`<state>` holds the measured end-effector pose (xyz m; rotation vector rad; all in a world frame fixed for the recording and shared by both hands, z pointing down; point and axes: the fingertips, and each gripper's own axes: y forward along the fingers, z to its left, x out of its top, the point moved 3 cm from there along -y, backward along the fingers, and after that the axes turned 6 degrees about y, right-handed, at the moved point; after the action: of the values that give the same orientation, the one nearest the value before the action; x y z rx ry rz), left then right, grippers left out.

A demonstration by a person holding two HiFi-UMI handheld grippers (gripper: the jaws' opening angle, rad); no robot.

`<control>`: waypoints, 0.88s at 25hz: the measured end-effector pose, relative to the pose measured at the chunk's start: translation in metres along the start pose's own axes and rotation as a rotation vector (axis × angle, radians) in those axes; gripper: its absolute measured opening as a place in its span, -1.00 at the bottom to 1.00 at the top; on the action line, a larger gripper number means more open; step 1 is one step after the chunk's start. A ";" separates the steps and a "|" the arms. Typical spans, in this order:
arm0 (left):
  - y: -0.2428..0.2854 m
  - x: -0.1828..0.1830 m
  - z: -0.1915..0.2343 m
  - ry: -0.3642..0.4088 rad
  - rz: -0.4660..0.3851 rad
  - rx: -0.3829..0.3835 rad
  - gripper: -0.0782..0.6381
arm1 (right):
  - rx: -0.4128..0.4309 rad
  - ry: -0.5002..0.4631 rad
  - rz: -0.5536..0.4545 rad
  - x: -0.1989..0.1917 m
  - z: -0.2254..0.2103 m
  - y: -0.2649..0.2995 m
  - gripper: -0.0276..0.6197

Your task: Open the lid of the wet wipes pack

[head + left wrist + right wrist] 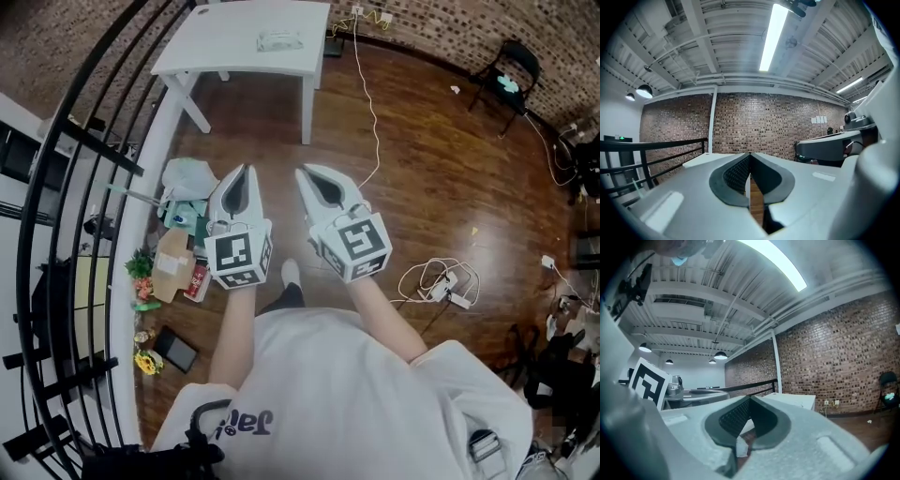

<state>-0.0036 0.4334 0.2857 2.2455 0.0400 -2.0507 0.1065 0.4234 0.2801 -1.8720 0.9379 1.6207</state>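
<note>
The wet wipes pack [279, 40] lies pale and flat on the white table [225, 47] at the top of the head view, well ahead of both grippers. My left gripper [246, 172] is held level over the wooden floor, jaws shut and empty. Beside it my right gripper [307, 174] is also shut with nothing in it. In the left gripper view the shut left gripper [749, 155] points at the table edge [701, 159] and a brick wall. The right gripper view shows the closed right gripper [749, 399] with the table [794, 401] beyond it.
A black railing [84, 141] curves down the left side. Bags, boxes and flowers [173, 244] are piled on the floor by the left gripper. A white cable [370, 103] runs across the floor to a power strip [441, 286]. A black chair [511, 70] stands at the back right.
</note>
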 end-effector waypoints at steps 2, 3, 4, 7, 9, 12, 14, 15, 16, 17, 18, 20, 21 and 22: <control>0.014 -0.003 0.014 -0.003 0.004 -0.006 -0.74 | -0.001 0.001 0.006 -0.001 -0.002 0.020 -0.94; 0.021 -0.003 0.020 -0.004 0.002 -0.010 -0.74 | -0.004 -0.001 0.008 0.000 -0.003 0.030 -0.94; 0.027 -0.002 0.027 -0.006 -0.002 -0.016 -0.74 | -0.008 -0.004 0.009 0.001 -0.004 0.040 -0.94; 0.048 -0.003 0.049 -0.021 -0.008 -0.038 -0.74 | -0.031 -0.016 0.008 0.007 -0.009 0.070 -0.94; 0.057 -0.006 0.063 -0.035 0.002 -0.053 -0.74 | -0.042 -0.021 -0.007 0.010 -0.007 0.083 -0.94; 0.068 -0.008 0.069 -0.046 0.006 -0.063 -0.74 | -0.052 -0.036 -0.014 0.009 -0.006 0.088 -0.94; 0.075 -0.010 0.062 -0.047 0.004 -0.085 -0.74 | -0.069 -0.032 0.005 0.005 -0.015 0.088 -0.94; 0.079 -0.011 0.060 -0.048 0.004 -0.096 -0.74 | -0.076 -0.028 0.015 0.004 -0.019 0.090 -0.94; 0.083 -0.013 0.059 -0.050 0.006 -0.102 -0.74 | -0.081 -0.026 0.022 0.003 -0.023 0.094 -0.94; 0.088 -0.014 0.060 -0.054 0.010 -0.104 -0.74 | -0.082 -0.025 0.024 0.003 -0.027 0.099 -0.94; 0.093 -0.016 0.063 -0.057 0.015 -0.102 -0.74 | -0.082 -0.025 0.022 0.004 -0.029 0.104 -0.94; 0.101 -0.021 0.068 -0.060 0.024 -0.099 -0.74 | -0.083 -0.026 0.015 0.002 -0.033 0.112 -0.94; 0.104 -0.023 0.071 -0.060 0.027 -0.096 -0.74 | -0.084 -0.026 0.016 0.000 -0.035 0.117 -0.94; 0.109 -0.026 0.074 -0.061 0.029 -0.092 -0.74 | -0.083 -0.023 0.019 -0.003 -0.038 0.122 -0.94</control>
<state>-0.0704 0.3199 0.3112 2.1163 0.0945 -2.0576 0.0378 0.3170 0.2991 -1.9000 0.8934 1.7131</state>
